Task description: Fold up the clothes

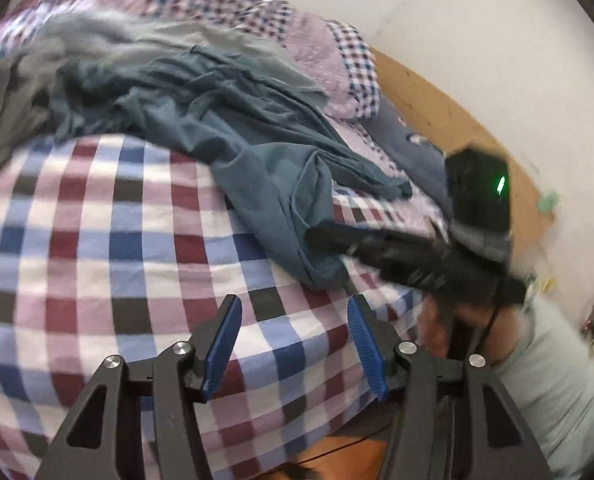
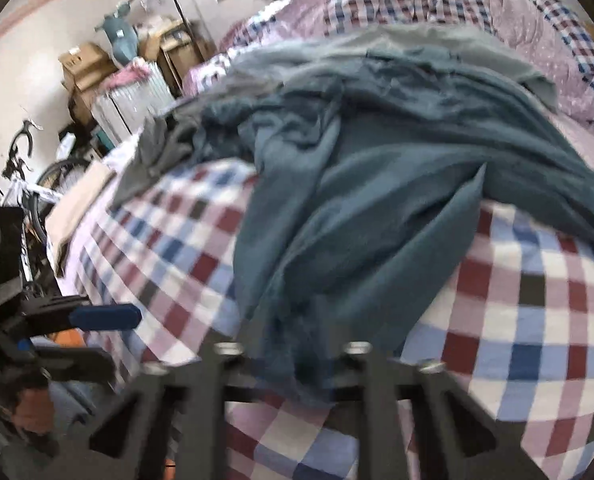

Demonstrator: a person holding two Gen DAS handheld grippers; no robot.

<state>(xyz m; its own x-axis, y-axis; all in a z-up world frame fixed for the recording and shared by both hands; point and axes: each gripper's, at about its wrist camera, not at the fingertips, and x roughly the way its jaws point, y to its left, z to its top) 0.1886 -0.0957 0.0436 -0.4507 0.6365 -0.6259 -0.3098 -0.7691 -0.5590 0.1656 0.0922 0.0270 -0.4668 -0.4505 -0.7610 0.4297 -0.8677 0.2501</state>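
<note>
A teal garment (image 1: pixel 257 160) lies crumpled on the bed (image 1: pixel 97 240), heaped over the checked bedsheet with one long part trailing down toward the near edge of the bed; a paler grey-green garment (image 1: pixel 109 40) lies bunched behind it, toward the far side near the pillows. The cloth looks thin, soft and light, creasing into many small folds, so it will likely drape and slide rather than hold a shape, and a single-layer pinch at a hem or corner should serve better than a grab into the bulk. The left gripper (image 1: pixel 295 344) hovers above bare sheet near the bed's near edge, its blue-padded jaws wide apart and holding nothing. The right gripper (image 1: pixel 317 238) reaches in at the trailing end of the teal garment; in its own view the cloth runs down between the arms and hides the fingertips, so I cannot tell whether its jaws have closed on the fabric or merely sit beside it. The garment's outline is too tangled to tell sleeves from hem, so the best holding point cannot be fixed from here.
</note>
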